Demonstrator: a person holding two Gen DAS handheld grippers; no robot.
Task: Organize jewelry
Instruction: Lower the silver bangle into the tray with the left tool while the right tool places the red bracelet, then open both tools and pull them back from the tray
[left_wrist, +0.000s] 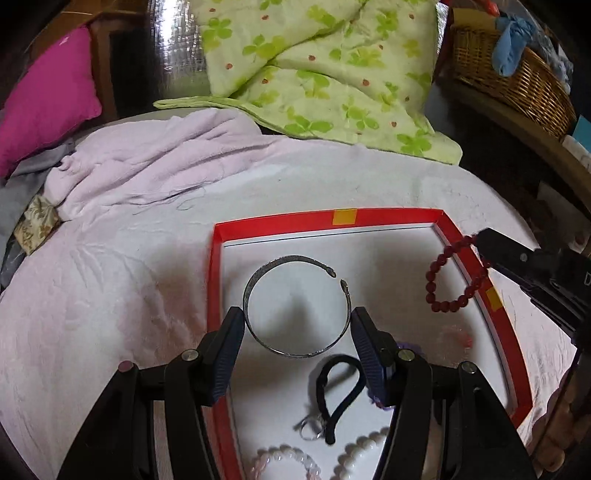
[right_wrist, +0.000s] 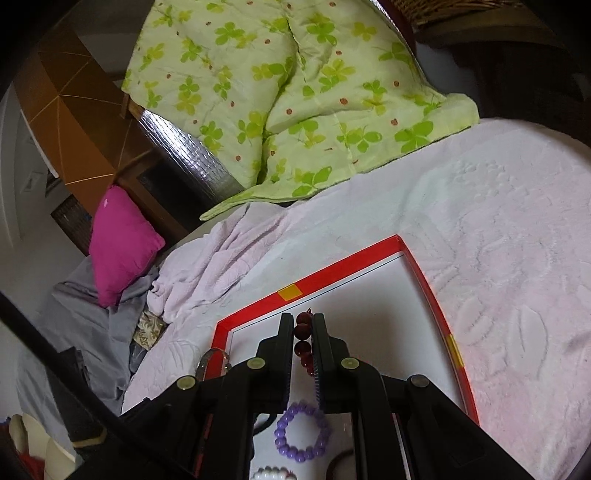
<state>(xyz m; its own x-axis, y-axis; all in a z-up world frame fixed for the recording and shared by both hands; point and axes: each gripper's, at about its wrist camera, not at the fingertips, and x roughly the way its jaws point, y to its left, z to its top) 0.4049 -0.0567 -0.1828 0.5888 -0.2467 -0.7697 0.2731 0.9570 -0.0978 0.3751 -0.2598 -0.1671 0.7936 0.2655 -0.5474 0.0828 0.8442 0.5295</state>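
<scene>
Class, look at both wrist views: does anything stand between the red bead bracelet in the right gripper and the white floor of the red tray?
Nothing visible does. The right gripper holds the red bead bracelet over the tray's right rim; the white floor beside it lies bare, and the silver bangle sits apart, between the left gripper's fingers.

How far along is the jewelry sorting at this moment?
Done: black band, purple bracelet and white beads lie in the red tray. In hand: the right gripper pinches the red bead bracelet over the tray; the open left gripper straddles the silver bangle. Left: setting the red bracelet down.
</scene>
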